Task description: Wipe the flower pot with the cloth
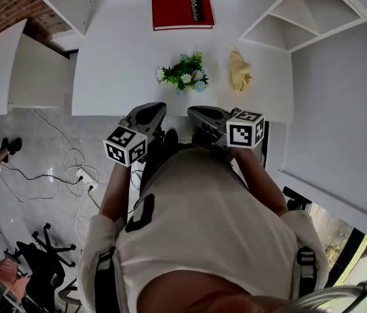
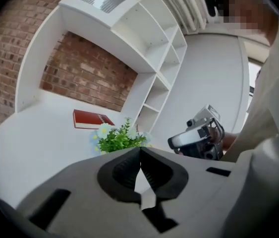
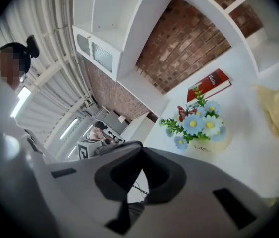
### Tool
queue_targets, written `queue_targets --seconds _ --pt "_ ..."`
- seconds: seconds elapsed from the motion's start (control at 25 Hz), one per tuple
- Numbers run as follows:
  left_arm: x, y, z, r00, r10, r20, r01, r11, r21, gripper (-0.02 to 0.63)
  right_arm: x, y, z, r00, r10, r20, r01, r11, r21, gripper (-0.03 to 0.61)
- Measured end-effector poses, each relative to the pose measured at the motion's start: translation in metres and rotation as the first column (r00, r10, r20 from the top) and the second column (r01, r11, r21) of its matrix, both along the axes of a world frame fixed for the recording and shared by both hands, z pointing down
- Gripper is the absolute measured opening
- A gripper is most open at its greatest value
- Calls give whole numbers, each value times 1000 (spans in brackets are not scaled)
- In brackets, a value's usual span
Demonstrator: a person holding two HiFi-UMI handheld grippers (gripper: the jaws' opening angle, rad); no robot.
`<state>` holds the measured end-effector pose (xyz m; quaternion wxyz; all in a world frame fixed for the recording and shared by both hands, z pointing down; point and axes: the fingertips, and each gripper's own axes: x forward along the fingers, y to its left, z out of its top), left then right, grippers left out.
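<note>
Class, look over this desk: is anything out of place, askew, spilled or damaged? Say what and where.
Nothing is spilled or damaged. The flower pot stands upright on the white table; the red book lies flat at its far edge. Only the yellow cloth looks untidy, crumpled in a heap right of the pot.

The head camera looks steeply down past the person's chest onto the white tabletop (image 1: 118, 57), from well back. One camera rides on the grey left gripper (image 2: 140, 150), another on the grey right gripper (image 3: 141, 150), both facing almost level across that table. All three views share the cream pot of blue-flowered greenery (image 1: 184, 74) and the flat red book (image 1: 182, 12).
</note>
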<state>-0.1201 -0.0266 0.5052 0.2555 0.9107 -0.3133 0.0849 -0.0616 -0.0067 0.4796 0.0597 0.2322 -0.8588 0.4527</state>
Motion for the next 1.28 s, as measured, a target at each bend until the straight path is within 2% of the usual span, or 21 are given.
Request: queue_targets --seconds 0.08,0.16,0.28,0.52,0.68,0.8,0.96,1.16,1.28 --pt "7 5 -9 995 32 -96 -33 999 -15 20 1 9 0 1000 -1 -8 1 1000 0 11" --pt "11 12 -16 985 65 -161 -69 997 -22 21 2 21 0 1000 11 8 -11 1000 -16 11" --pt "9 18 -19 980 77 -186 -84 996 -28 21 2 32 -4 999 20 26 -19 1000 -11 11" --pt "1 28 -21 987 59 -151 -62 998 -18 20 -20 50 -11 993 -114 -34 117 988 100 11" --pt "3 43 -28 988 60 -139 -64 998 -23 21 -23 60 -16 987 -147 -68 156 977 145 11" --pt "21 59 -33 987 85 -138 -89 996 -27 20 -7 65 -19 992 -116 -51 122 983 138 11" --pt "63 74 -47 980 151 -133 -152 988 0 21 28 75 -21 999 -51 8 50 992 113 11" --pt "96 75 -64 975 211 -74 -208 977 50 21 57 89 -24 1000 -17 20 14 991 129 10" --pt "109 89 -60 974 226 -37 -224 974 45 21 73 103 -16 1000 1 25 -3 995 97 10"
